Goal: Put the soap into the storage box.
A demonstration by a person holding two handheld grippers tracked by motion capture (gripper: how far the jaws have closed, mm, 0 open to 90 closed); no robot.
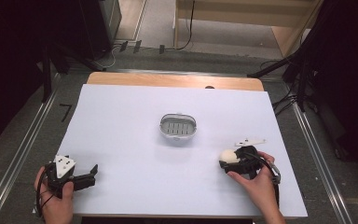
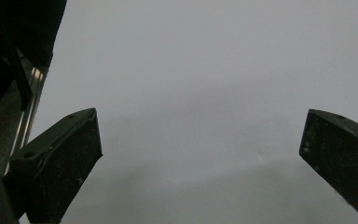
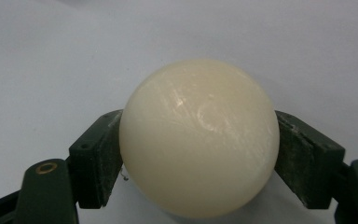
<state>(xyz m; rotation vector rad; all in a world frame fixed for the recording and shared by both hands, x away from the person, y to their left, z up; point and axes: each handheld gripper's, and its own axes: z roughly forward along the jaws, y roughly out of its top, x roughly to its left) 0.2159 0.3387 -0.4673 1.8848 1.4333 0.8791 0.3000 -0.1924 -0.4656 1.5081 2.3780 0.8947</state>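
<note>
A: Nearest the person, the right gripper [image 3: 199,158] has its jaws pressed on either side of the smooth, glossy cream-white ball [image 3: 199,140], at its widest part, low over the white-covered bench [image 1: 121,140].

B: The ball looks hard and slick, probably rigid, so it could squirt out if pinched off-centre. Holding across the middle seems the safest place.

A: The left gripper [image 1: 89,176] rests at the near left edge, jaws spread wide with nothing between them.

B: Farther off, mid-bench, sits the small oval grey slotted basket [image 1: 162,125], well apart from the ball.
</note>
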